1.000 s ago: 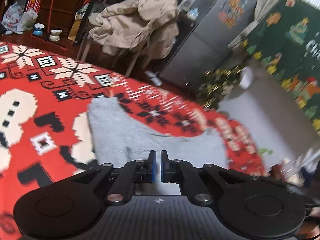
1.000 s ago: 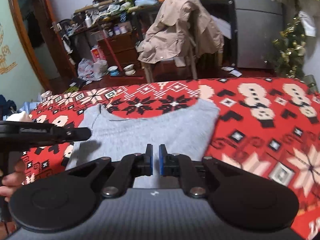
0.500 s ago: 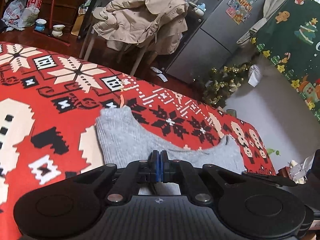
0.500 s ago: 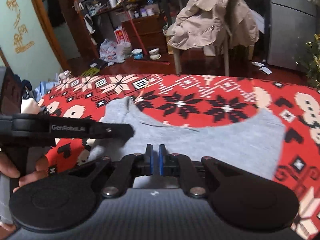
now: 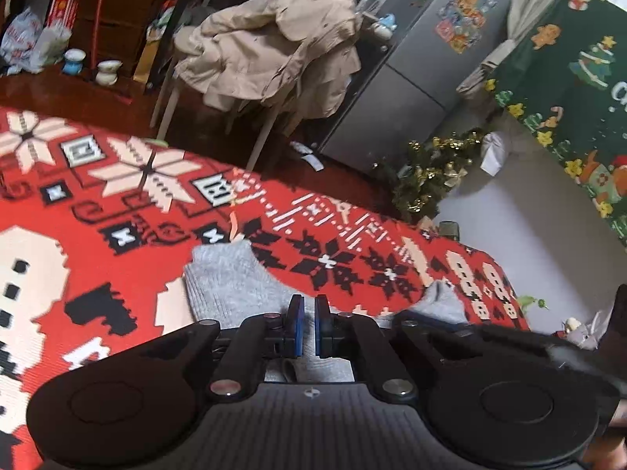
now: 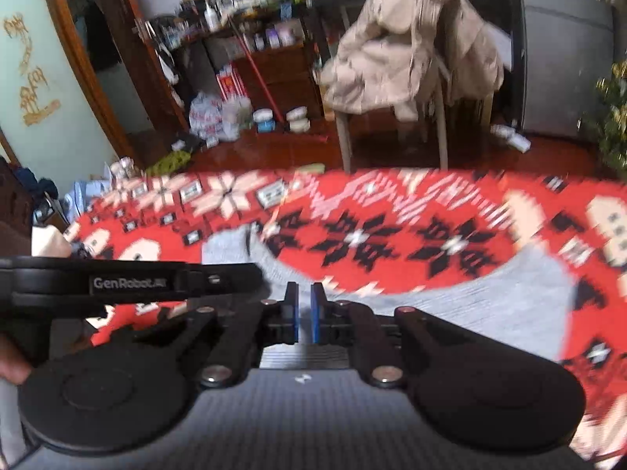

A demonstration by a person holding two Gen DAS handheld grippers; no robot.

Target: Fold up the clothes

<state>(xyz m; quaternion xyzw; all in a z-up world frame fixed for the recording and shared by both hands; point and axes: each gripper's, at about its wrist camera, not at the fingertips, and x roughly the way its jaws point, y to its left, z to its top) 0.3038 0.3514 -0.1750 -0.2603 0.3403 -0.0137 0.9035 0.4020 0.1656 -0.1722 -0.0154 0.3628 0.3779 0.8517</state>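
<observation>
Both grippers hover low over the near part of a grey sweater [image 5: 231,282]. The left gripper [image 5: 305,325] and right gripper [image 6: 304,313] each show a narrow gap, holding nothing. The sweater lies flat on the red patterned cloth [image 5: 98,203].

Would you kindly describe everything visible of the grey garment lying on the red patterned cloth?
The grey garment looks like a soft, heathered knit, plain and unprinted. It lies flat on the red patterned cloth, its far edge dipping in a shallow curve between two raised corners, one at the left. The near part is hidden behind both grippers. The left gripper and right gripper sit low over it, each with a narrow gap between the blue pads; whether either touches the fabric cannot be told.
</observation>
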